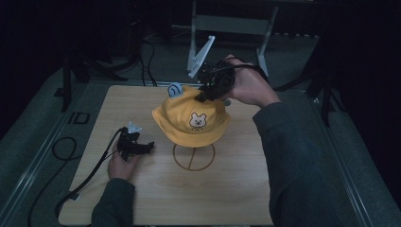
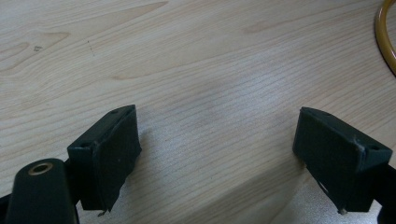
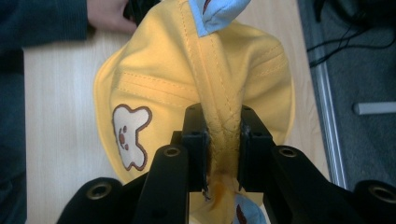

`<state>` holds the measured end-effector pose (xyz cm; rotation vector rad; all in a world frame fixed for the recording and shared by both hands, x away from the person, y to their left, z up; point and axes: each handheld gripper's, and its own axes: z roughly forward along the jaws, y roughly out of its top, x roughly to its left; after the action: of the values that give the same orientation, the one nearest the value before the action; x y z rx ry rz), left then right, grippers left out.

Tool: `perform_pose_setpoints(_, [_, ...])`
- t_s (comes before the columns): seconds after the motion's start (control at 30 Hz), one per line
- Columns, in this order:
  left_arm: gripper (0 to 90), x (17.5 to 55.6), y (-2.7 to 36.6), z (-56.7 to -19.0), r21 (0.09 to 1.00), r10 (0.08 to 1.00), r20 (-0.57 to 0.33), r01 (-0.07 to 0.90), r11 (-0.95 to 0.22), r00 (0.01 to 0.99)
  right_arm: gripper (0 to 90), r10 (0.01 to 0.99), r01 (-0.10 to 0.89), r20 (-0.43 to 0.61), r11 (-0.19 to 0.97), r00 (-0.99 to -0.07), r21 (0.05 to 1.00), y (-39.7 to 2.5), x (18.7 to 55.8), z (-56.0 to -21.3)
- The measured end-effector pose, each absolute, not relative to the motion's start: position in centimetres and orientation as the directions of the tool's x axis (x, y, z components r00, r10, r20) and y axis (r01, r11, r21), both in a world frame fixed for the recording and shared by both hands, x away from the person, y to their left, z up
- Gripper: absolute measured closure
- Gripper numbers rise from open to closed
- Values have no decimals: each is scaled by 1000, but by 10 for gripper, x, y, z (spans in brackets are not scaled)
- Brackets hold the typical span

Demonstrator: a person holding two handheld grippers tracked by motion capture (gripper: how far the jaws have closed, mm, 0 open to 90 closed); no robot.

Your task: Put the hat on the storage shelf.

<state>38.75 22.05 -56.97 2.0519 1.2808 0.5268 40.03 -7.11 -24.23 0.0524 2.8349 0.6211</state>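
Note:
A yellow bucket hat (image 1: 191,121) with a white bear patch and small blue ears hangs above the table, over a yellow ring stand (image 1: 194,157). My right gripper (image 1: 202,97) is shut on the hat's crown; in the right gripper view both jaws pinch a fold of yellow fabric (image 3: 219,126), with a blue ear (image 3: 212,14) above. My left gripper (image 1: 144,147) rests low at the table's left, open. In the left gripper view its fingers (image 2: 109,154) stand wide apart over bare wood, with the ring's edge (image 2: 384,39) at the top right.
The wooden table (image 1: 142,198) sits on a grey floor with dark surroundings. A white stand (image 1: 201,54) and cables (image 1: 146,61) lie behind the table's far edge. A black cable (image 1: 90,175) trails from the left gripper across the table's left side.

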Motion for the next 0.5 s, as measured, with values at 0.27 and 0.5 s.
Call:
perform_pose_setpoints(0.27, [145,388,220,-570,710,898,-4,633,-307,440,649,57,-25,-205,927,-977,375,-57,401,-261])
perform_pose_setpoints(0.5, [145,388,220,-570,710,898,-4,634,-307,440,407,75,-14,-218,925,-973,381,-58,398,-262])
